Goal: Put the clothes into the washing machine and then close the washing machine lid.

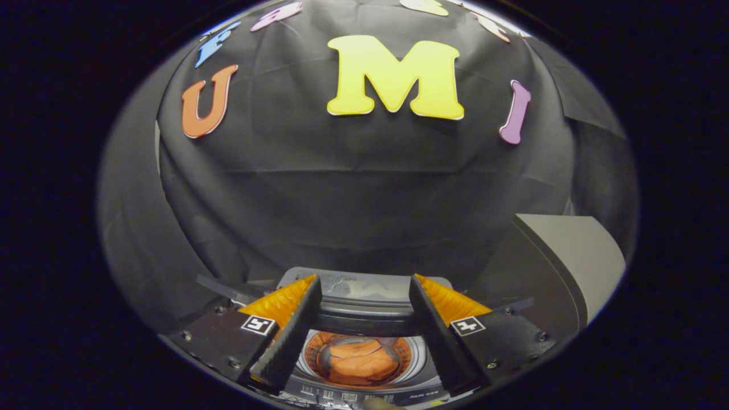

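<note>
A: Where is the gripper (364, 327) sitting?
B: It is hovering above the washing machine (364, 393), its fingers (287, 336) spreading wide and holding nothing.
A: Where is the orange garment (360, 361) lying?
B: It is lying in the drum, below the fingers; the lid (364, 290) is standing open beyond.

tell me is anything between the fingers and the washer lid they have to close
Nothing visible does. The gripper is open and empty above the washing machine; the orange clothes already lie in the drum. The raised lid stands just ahead of the fingers, with clear space between.
</note>
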A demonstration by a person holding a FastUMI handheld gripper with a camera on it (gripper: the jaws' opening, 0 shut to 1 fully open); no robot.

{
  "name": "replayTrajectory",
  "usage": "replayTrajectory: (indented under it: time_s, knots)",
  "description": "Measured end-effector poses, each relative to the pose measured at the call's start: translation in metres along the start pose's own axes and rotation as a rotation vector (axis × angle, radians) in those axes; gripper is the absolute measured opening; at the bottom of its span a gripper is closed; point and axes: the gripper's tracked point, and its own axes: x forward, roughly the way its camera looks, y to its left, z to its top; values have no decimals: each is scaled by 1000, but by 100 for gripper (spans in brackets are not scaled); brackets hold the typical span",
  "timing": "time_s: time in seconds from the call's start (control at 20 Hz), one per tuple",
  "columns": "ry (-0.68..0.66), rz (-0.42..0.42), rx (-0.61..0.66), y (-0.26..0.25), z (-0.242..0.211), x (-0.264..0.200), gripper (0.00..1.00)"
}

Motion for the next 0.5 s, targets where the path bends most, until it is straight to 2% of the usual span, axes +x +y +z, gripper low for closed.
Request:
replayTrajectory:
  time_s: [0.3,0.5]
  knots:
    - [176,18,-46,4,-65,3,98]
    - [249,27,-70,5,-91,5,98]
